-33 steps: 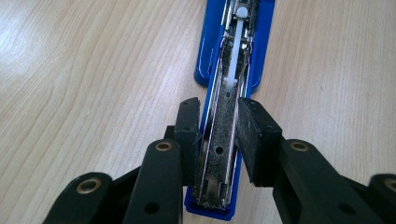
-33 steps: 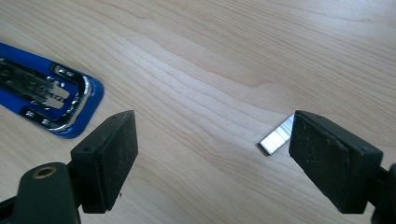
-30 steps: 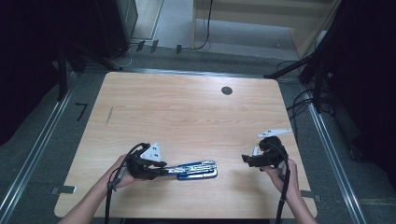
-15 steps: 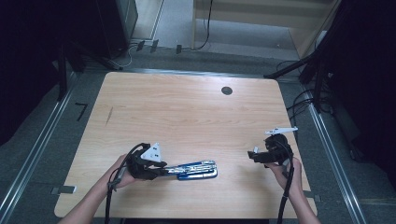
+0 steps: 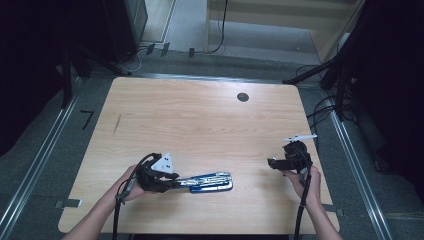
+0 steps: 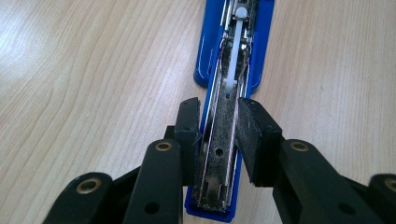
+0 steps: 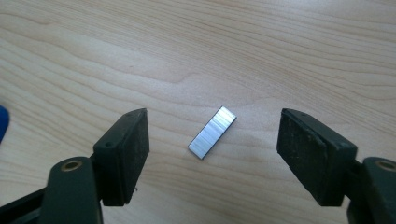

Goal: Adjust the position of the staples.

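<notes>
A blue stapler lies open on the wooden table near the front edge, its metal staple channel facing up. My left gripper is shut on that channel's near end, and in the left gripper view its pads press on both sides. My right gripper hovers low over the table at the front right. In the right gripper view a short silver strip of staples lies flat between its open jaws, touching neither pad. Those jaws have just been closing.
A small dark round hole sits in the table near its far edge. Cables and dark equipment stands line the floor beyond the table and to its right. The table's right edge is close to my right hand.
My right gripper has shifted slightly to the right and sunk toward the table. The left gripper and the stapler have stayed where they were.
</notes>
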`<state>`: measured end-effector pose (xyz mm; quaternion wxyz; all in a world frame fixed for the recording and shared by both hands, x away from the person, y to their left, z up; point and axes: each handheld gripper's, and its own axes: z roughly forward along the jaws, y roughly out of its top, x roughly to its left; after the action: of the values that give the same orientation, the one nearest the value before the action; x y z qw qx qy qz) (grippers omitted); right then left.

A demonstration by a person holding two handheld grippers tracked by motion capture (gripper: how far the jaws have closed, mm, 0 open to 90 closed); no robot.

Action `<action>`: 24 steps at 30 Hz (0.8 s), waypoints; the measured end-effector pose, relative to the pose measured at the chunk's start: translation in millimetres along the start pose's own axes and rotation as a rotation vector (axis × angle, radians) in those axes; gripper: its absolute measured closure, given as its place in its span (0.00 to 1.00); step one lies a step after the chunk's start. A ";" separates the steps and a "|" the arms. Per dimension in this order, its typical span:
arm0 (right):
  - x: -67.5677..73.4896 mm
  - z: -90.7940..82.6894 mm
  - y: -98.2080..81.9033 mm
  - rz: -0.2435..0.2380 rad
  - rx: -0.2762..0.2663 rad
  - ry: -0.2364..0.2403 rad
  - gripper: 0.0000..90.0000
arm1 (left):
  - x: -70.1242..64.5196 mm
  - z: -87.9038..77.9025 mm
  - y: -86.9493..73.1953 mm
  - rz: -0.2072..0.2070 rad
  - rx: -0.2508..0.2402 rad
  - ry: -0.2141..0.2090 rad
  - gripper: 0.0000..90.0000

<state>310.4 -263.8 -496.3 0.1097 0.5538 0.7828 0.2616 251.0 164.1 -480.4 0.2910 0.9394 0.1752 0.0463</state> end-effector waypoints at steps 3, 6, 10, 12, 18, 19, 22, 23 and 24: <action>0.8 10.4 1.1 0.004 0.018 -0.019 0.35 | -0.1 0.2 0.4 0.002 0.001 0.000 0.79; 2.5 16.0 1.8 0.006 0.033 -0.029 0.46 | 0.0 0.2 0.3 0.001 0.000 -0.001 0.79; 2.7 17.7 1.9 -0.001 0.043 -0.032 0.52 | -0.2 0.1 0.4 0.002 0.001 0.001 0.79; 3.0 17.6 1.7 0.002 0.051 -0.025 0.56 | 0.0 0.2 0.2 0.000 0.000 -0.001 0.79; 2.5 18.3 0.8 -0.010 0.057 -0.028 0.61 | 0.2 0.2 0.4 -0.001 0.001 -0.003 0.79; 2.0 18.5 0.5 0.001 0.055 -0.022 0.61 | 0.4 0.2 0.5 0.001 0.001 -0.003 0.79; 1.7 19.1 0.2 0.002 0.052 -0.024 0.61 | 0.6 0.3 0.6 0.001 0.002 -0.005 0.79; 1.2 19.6 -0.1 0.003 0.050 -0.020 0.61 | 0.5 0.4 0.6 0.001 0.002 -0.005 0.79; 1.2 21.4 -0.4 -0.003 0.056 -0.025 0.61 | 0.5 0.4 0.7 0.001 0.002 -0.005 0.79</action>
<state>319.5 -256.6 -514.3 0.1043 0.5588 0.7892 0.2324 251.8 163.6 -480.3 0.2906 0.9399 0.1740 0.0441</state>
